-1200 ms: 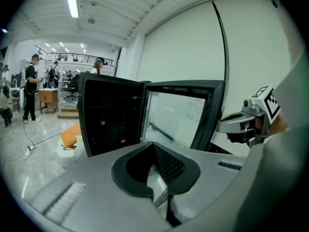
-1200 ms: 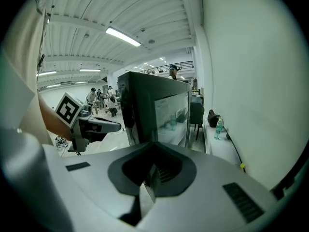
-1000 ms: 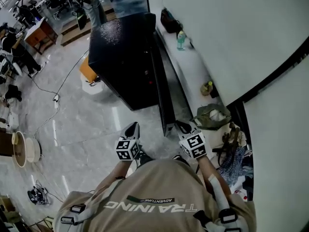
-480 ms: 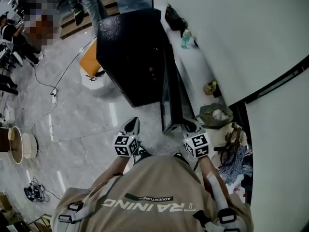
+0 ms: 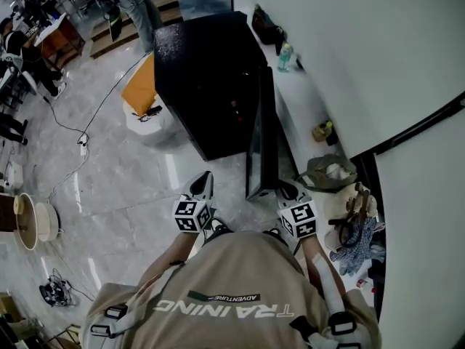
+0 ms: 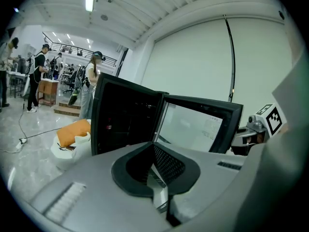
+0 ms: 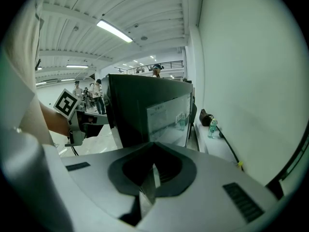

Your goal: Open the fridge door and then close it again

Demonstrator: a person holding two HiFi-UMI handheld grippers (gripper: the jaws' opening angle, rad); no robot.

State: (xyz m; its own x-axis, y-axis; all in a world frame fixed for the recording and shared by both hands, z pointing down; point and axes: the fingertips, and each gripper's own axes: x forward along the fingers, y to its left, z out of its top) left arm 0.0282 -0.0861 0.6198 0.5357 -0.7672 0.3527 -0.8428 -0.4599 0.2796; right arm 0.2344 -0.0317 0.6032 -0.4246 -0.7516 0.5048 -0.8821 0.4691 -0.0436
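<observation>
Fridge ahead, door swung wide open, seen edge-on, long axis running from the far hinge straight back toward the person. Free edge lying between both tools, just left of the right hand-held gripper, well right of the left hand-held gripper. Both pressed together, pinching nothing. Closing likely best served by a leftward push from the right.

Right gripper — jaws seemingly together — before the fridge door
</observation>
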